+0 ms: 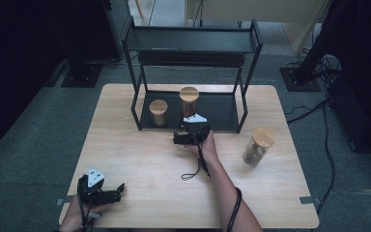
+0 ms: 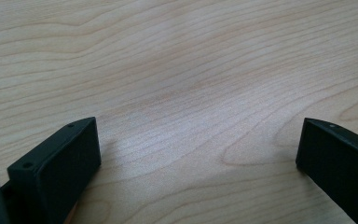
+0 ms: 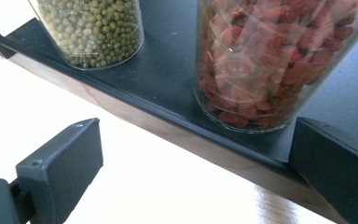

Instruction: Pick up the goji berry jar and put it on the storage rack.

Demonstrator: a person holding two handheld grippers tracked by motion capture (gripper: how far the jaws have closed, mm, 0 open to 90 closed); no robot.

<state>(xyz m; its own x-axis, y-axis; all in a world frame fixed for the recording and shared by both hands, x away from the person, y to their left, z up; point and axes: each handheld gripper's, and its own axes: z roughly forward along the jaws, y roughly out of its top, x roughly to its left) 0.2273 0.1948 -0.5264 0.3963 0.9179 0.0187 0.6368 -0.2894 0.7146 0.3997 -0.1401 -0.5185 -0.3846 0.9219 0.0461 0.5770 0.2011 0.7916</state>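
Dim high view, dark corners; blown-out glare on table [image 3: 51,93] in right gripper view.

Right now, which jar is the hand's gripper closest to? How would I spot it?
Find the black shelf rack at the table's far edge. Two wooden-lidded jars stand on its bottom shelf. Pick the taller jar, on the right, filled with red dried bits; its shorter neighbour holds green beans.

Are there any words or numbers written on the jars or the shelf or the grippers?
None: no words, numbers or labels can be read.
Green-bean jar: plain glass, no label.
Red-fruit jar: plain glass, no label.
Third jar on the table: no label that shows.
Shelf: plain black.
Left gripper and right gripper: no marks that show.
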